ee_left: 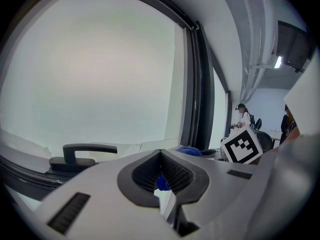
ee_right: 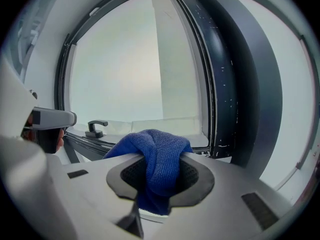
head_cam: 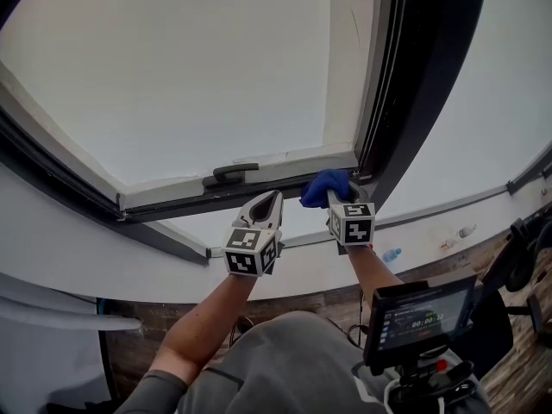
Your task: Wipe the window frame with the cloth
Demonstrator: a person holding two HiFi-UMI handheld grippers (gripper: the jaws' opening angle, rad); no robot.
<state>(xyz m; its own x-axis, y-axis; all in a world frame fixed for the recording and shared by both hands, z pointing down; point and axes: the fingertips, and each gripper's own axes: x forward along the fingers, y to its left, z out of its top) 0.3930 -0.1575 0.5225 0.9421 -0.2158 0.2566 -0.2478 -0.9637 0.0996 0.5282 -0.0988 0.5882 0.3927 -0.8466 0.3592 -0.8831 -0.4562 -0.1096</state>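
Observation:
A blue cloth [head_cam: 325,185] [ee_right: 150,141] is bunched in my right gripper [head_cam: 333,198] [ee_right: 162,171], which is shut on it. The cloth rests against the bottom right corner of the open white sash [head_cam: 285,164], beside the dark window frame [head_cam: 379,102] [ee_right: 220,84]. My left gripper [head_cam: 274,198] [ee_left: 161,155] hovers just left of the cloth, below the sash rail, jaws together and holding nothing. A dark window handle [head_cam: 231,172] [ee_left: 82,151] lies on the rail to its left. In the left gripper view the cloth [ee_left: 189,150] shows behind the jaws.
A white sill [head_cam: 431,205] runs below the window, with a small bottle [head_cam: 391,254] lying lower on the ledge. A screen on a stand [head_cam: 418,313] sits at lower right. Two white pipes [head_cam: 52,317] run at lower left. People [ee_left: 243,116] stand far off in the room.

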